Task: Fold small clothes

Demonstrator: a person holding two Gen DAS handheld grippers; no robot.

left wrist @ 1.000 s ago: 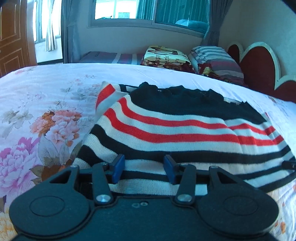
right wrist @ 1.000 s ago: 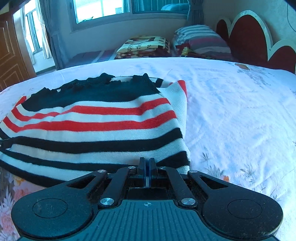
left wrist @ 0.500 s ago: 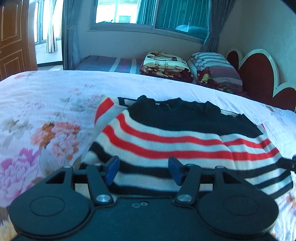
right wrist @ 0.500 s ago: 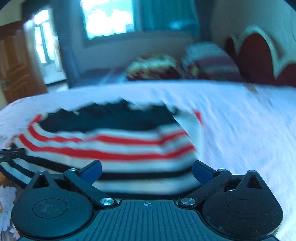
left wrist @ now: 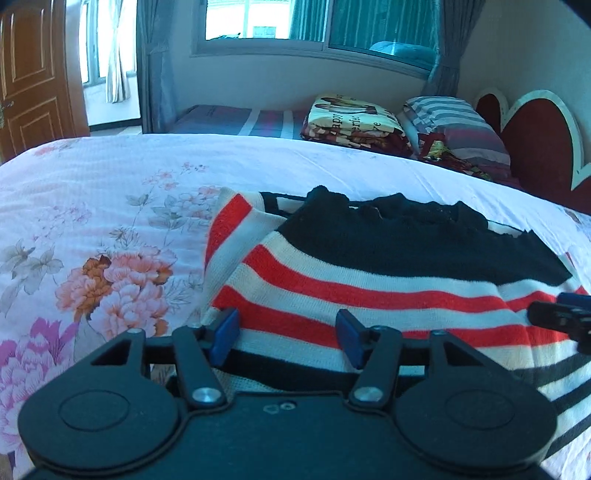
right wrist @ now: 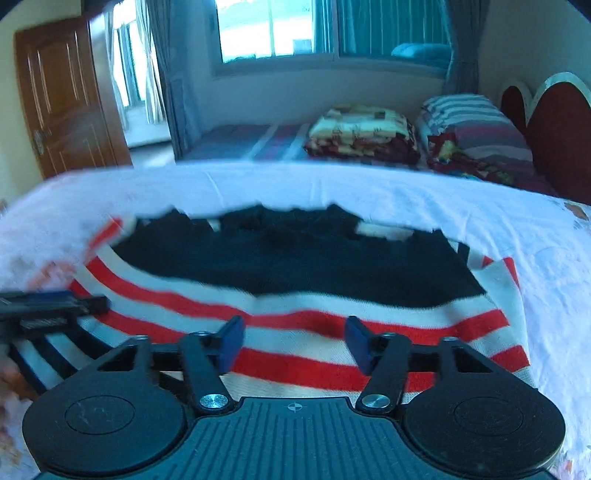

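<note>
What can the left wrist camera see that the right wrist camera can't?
Only the left wrist view shows the big pink and orange flowers printed on the white bedspread, and the left gripper up close with its jaws apart and nothing pinched.

Only the right wrist view shows the right gripper up close, its jaws closing with nothing pinched between them.

Both show the red, white and black striped knitted sweater lying folded on the bed, the window, the brown wooden door and the striped pillow.
</note>
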